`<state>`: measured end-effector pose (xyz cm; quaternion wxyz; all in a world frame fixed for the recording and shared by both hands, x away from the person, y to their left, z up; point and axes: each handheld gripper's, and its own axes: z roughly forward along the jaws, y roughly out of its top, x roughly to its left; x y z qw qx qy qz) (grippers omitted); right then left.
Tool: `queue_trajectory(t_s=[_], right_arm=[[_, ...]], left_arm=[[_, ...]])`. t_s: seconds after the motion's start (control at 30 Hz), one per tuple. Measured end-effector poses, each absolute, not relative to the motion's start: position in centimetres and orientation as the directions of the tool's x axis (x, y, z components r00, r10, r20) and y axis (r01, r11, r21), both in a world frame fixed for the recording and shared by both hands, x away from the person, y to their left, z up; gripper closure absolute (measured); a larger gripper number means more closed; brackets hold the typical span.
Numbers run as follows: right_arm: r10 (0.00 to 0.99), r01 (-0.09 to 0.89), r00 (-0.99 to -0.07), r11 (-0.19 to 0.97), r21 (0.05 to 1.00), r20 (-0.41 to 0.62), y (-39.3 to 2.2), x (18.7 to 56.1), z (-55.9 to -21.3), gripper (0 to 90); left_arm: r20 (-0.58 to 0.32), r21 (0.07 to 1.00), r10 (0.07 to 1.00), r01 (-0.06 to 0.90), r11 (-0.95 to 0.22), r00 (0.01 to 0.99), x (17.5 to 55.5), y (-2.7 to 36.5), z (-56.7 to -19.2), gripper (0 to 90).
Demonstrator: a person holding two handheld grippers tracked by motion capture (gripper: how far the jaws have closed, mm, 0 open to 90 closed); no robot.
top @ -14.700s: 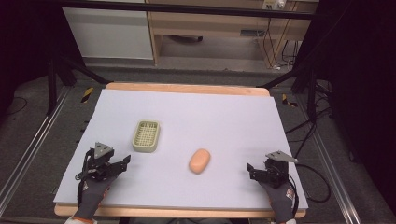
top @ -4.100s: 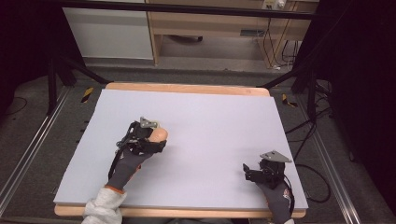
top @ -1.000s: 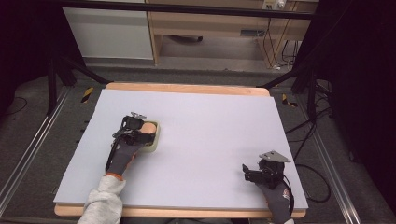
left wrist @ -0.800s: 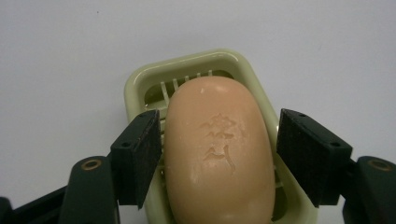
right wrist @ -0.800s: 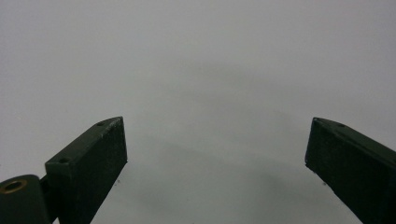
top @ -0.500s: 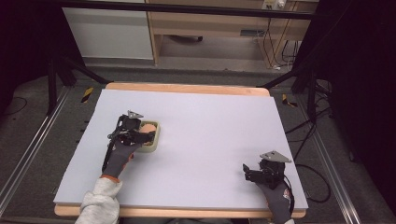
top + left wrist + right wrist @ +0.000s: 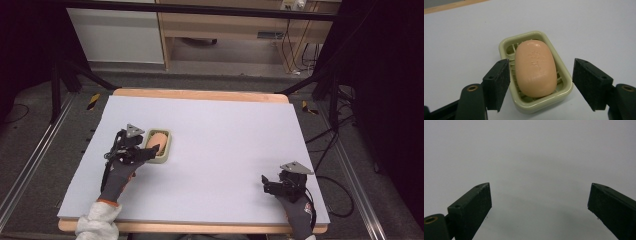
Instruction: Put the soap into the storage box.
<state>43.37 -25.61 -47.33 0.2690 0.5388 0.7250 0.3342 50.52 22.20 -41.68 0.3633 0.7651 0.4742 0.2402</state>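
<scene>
While the high view is looking down on the table (image 7: 225, 125), the soap dish (image 7: 161, 147) is sitting toward its left side, with the peach soap (image 7: 155, 139) lying inside it. Just left of the dish, the left gripper (image 7: 145, 151) is pointing at it, its tips reaching the dish's near-left rim. Well apart from the dish, toward the table's near right corner, the right gripper (image 7: 267, 183) is resting low over the bare surface.

Through the left gripper view, the soap (image 7: 535, 68) is lying lengthwise in the pale green dish (image 7: 564, 75) (a slatted tray shows beneath it). The left gripper (image 7: 540, 83) is holding its jaws wide apart, one on each side of the dish, neither one pressing the soap.

Along the right gripper view, the right gripper (image 7: 539, 200) is keeping its jaws spread wide over plain table (image 7: 531, 152), far from the dish.
</scene>
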Motion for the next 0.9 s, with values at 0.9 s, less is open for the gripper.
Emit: queue_trajectory(t_s=[0.9], right_arm=[[0.975,0.611,-0.219,0.16,0.775,-0.029,-26.5,43.4,-47.4,4.9]], left_arm=[[0.016,0.808,0.922,0.538,-0.24,0.386,44.9,26.5,-45.8,22.7]])
